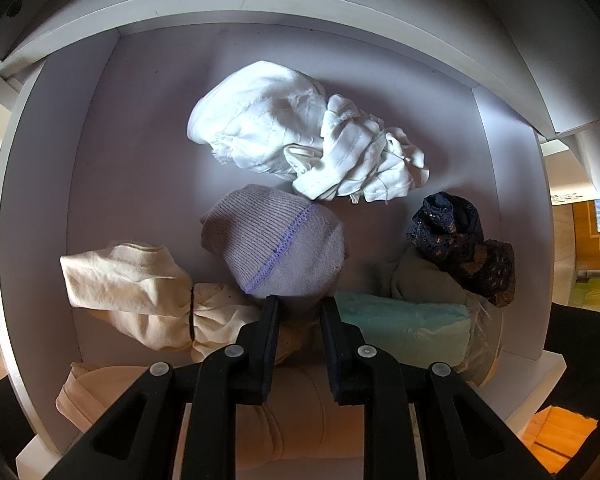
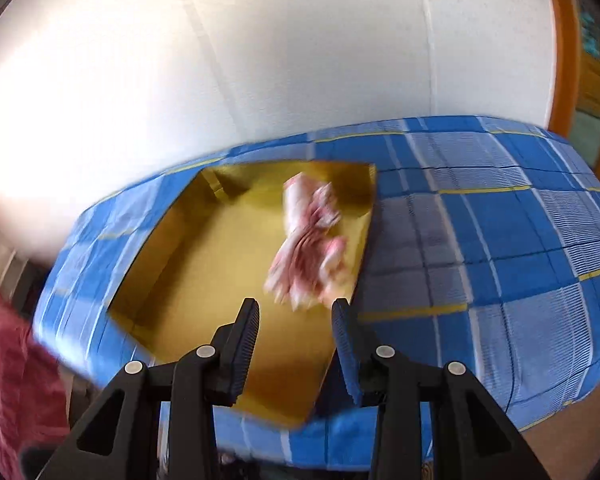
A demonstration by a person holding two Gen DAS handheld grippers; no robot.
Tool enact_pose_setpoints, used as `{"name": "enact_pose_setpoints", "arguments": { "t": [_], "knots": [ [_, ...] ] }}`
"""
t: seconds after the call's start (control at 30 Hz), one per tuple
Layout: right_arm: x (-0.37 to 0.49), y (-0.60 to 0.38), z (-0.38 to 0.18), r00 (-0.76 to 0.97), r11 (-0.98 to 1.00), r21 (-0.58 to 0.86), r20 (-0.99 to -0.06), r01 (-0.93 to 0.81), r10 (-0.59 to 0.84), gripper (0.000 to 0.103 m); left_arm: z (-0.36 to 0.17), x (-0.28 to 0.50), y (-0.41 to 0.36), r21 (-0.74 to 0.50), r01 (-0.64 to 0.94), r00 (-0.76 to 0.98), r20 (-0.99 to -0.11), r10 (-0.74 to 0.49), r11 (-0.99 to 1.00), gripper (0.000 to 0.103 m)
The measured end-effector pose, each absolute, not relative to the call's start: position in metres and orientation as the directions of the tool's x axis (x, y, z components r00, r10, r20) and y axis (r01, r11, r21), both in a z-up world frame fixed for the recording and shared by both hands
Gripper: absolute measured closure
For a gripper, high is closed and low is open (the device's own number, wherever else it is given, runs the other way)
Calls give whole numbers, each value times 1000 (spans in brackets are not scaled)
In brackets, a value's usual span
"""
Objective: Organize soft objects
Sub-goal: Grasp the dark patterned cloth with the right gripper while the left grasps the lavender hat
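Observation:
In the left wrist view I look down into a white drawer (image 1: 32,200) of rolled soft items. My left gripper (image 1: 300,300) is shut on the near end of a lilac knitted sock (image 1: 276,240), which sits between its fingertips. A crumpled white cloth (image 1: 292,132) lies behind it. In the blurred right wrist view, my right gripper (image 2: 296,308) is open and holds nothing. It hovers over a shallow yellow box (image 2: 204,264) on a bed. A pink-and-white cloth (image 2: 312,248) lies inside the box, just beyond the fingertips.
The drawer also holds a cream bundle (image 1: 132,288), a dark lace piece (image 1: 460,248), a mint roll (image 1: 404,324) and a beige roll (image 1: 296,420). A blue checked bedspread (image 2: 500,240) surrounds the box; a red cloth (image 2: 8,360) is at far left, with a white wall behind.

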State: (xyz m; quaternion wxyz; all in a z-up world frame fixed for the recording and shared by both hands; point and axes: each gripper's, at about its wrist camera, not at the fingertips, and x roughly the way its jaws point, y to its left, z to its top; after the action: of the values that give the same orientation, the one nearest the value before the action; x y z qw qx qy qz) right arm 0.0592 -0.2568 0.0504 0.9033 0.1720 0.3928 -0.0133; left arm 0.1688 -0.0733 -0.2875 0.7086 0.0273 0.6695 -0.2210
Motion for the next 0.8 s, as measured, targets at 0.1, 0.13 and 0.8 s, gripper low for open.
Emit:
{"name": "enact_pose_setpoints", "arguments": {
  "t": [0.1, 0.13, 0.8],
  "knots": [
    [30, -238, 34, 684, 961, 270, -713, 61, 157, 63, -287, 168, -74, -253, 355, 13, -961, -276, 900, 82],
    [19, -228, 22, 663, 964, 265, -723, 10, 192, 61, -287, 167, -74, -254, 356, 15, -961, -277, 899, 82],
    [-5, -165, -195, 137, 989, 145, -981, 26, 140, 61, -263, 153, -40, -355, 338, 61, -916, -397, 871, 84]
  ]
}}
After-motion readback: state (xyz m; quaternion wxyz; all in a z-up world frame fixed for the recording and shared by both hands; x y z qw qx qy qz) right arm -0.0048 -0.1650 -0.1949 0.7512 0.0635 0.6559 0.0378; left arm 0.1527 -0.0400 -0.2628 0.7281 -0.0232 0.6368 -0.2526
